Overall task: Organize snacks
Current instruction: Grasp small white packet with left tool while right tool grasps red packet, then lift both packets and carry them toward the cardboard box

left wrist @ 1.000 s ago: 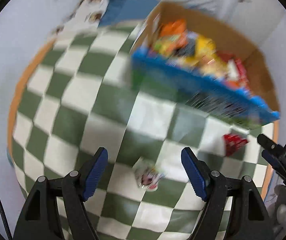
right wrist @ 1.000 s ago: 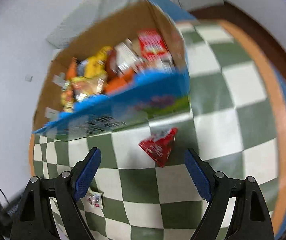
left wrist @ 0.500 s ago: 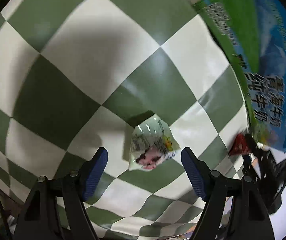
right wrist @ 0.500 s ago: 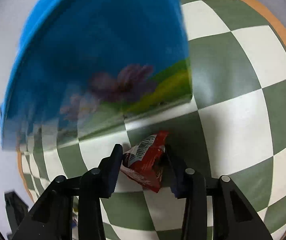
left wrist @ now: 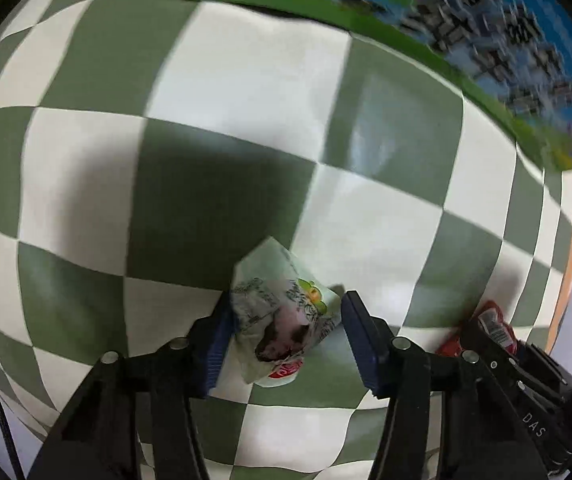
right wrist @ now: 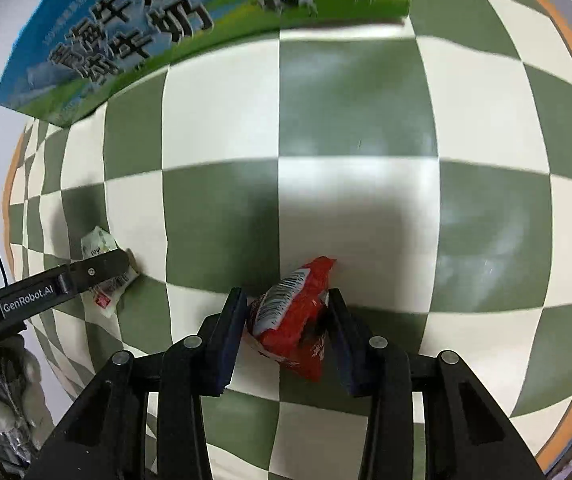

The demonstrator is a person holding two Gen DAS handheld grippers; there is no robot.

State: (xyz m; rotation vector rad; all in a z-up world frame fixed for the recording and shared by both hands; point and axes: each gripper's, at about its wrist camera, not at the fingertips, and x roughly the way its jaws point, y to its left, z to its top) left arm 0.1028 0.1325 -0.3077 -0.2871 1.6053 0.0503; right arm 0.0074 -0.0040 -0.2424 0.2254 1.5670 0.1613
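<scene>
- The right gripper (right wrist: 286, 320) is clamped on the red snack (right wrist: 292, 318), not lifted yet.
- The left gripper (left wrist: 284, 338) has just been closing; its pads squeeze the pale green snack (left wrist: 284, 320).
- Both snacks lie on the checked table (right wrist: 358, 96) near its front edge. Both must go into the blue box (right wrist: 126, 28).

The printed carton (left wrist: 466, 40) is cut off by the top edge in both views, its lettering smeared in the left one. The left gripper's finger (right wrist: 98, 268) hides the middle of the pale snack packet (right wrist: 96, 242). The red packet (left wrist: 494, 326) shows only a corner behind the right gripper's body.
</scene>
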